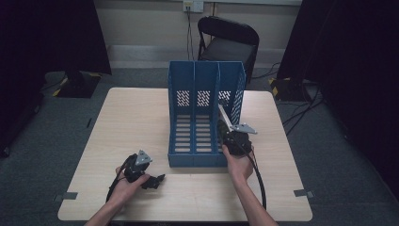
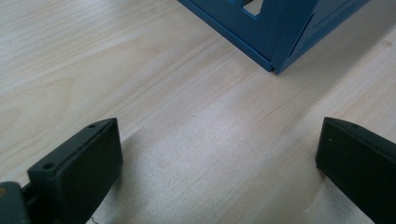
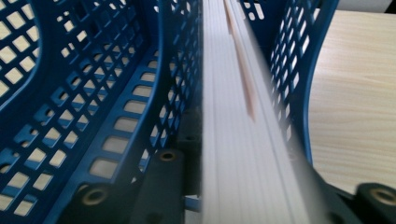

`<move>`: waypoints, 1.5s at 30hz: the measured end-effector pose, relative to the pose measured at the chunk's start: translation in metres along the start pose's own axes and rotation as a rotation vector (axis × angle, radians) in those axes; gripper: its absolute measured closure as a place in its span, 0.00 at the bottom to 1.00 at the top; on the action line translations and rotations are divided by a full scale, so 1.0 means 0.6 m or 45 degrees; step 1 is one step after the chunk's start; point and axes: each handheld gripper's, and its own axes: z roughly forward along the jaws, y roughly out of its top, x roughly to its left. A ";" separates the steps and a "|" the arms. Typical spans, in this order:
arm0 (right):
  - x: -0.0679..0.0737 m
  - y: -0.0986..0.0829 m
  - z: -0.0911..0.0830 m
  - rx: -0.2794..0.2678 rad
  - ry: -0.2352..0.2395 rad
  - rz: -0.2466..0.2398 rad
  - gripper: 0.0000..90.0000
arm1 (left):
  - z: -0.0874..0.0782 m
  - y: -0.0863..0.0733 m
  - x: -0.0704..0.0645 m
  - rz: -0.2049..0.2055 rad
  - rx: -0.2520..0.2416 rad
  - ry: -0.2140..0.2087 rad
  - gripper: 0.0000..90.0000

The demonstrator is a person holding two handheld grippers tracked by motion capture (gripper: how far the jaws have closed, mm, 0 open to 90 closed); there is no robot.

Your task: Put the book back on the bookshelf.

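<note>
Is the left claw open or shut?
Open. The left gripper has its jaws far apart, with bare table between them.

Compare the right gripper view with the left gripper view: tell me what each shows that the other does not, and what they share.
Right gripper view alone: a thin pale book or folder seen edge-on, clamped between the right gripper jaws and reaching into the right-hand compartment of the blue file rack.

Left gripper view alone: the left gripper, jaws wide apart with nothing between them, low over the table, facing a bottom corner of the rack from outside.

Both: blue rack and light wooden table.
</note>
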 end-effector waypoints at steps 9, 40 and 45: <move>0.003 0.003 -0.008 -0.023 0.009 -0.028 0.80 | 0.000 0.000 0.000 -0.001 -0.001 0.000 0.00; 0.002 0.002 -0.004 -0.086 -0.011 0.035 0.85 | 0.001 0.001 0.000 0.006 0.003 -0.008 0.00; 0.000 0.001 -0.004 -0.106 -0.062 0.070 0.85 | 0.001 0.001 0.001 0.010 0.006 -0.010 0.00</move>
